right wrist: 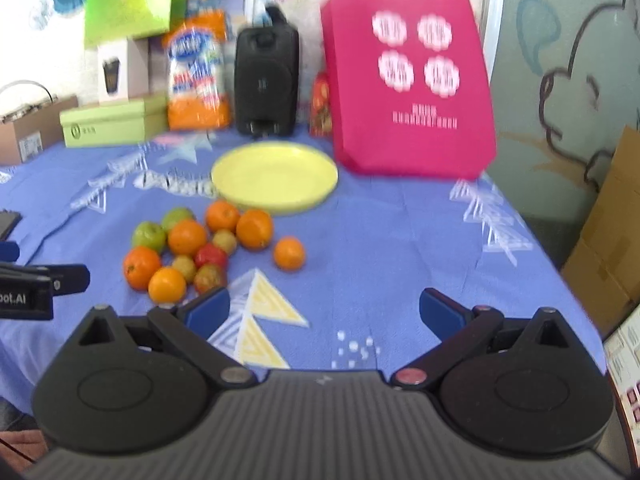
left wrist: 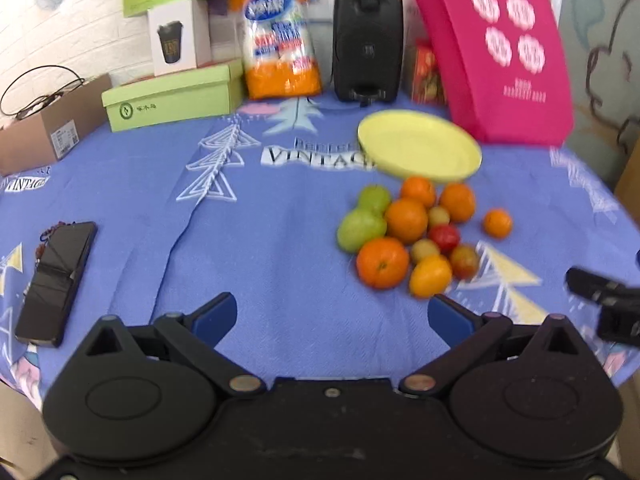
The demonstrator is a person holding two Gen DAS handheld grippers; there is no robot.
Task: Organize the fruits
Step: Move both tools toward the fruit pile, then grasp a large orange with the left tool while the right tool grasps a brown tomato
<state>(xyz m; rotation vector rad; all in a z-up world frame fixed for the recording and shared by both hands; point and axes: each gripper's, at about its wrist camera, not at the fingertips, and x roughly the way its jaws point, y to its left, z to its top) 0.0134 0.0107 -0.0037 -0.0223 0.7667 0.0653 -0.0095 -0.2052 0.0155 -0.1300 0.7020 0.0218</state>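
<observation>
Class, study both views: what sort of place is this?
Probably a home or informal room: a cluttered table with a printed blue tablecloth, stacked gift boxes, a pink shopping bag and a cartoon wall mural.

At the back of my view, left to right: a brown cardboard box [left wrist: 48, 128], a flat green box [left wrist: 172, 98] with a white cup carton [left wrist: 180, 38] on it, an orange-and-blue snack bag [left wrist: 280, 40], a black speaker [left wrist: 368, 44] and a pink tote bag [left wrist: 496, 52]. A dark phone [left wrist: 56, 280] lies at my left on the blue printed tablecloth [left wrist: 260, 240].
</observation>
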